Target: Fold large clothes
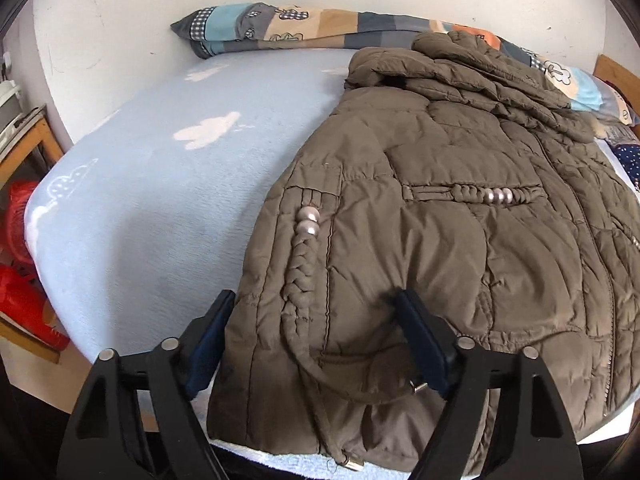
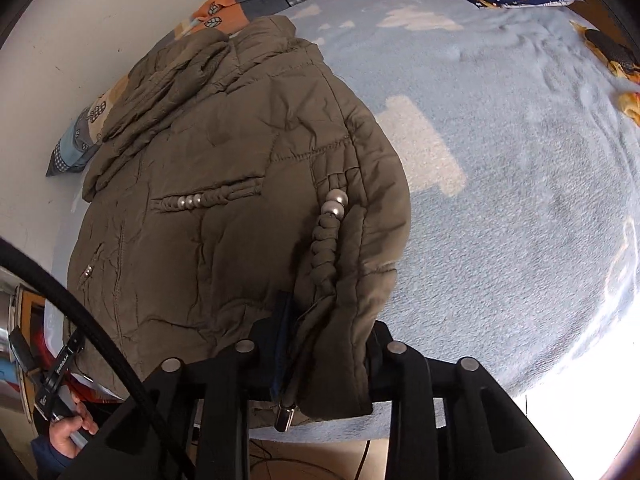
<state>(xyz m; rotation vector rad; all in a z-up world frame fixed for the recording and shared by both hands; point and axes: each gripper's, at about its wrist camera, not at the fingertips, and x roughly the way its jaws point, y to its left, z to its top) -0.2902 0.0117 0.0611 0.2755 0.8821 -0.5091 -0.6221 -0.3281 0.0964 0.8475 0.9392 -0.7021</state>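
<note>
A quilted olive-brown puffer jacket [image 1: 460, 216], trimmed with braided cords and silver beads [image 1: 308, 220], lies spread on a fleecy pale-blue bed [image 1: 152, 200] beside a patchwork pillow [image 1: 280, 28]. The left claw [image 1: 316, 344] stands wide astride the hem, not gripping; the right claw [image 2: 332, 344] pinches the jacket's bunched edge.
</note>
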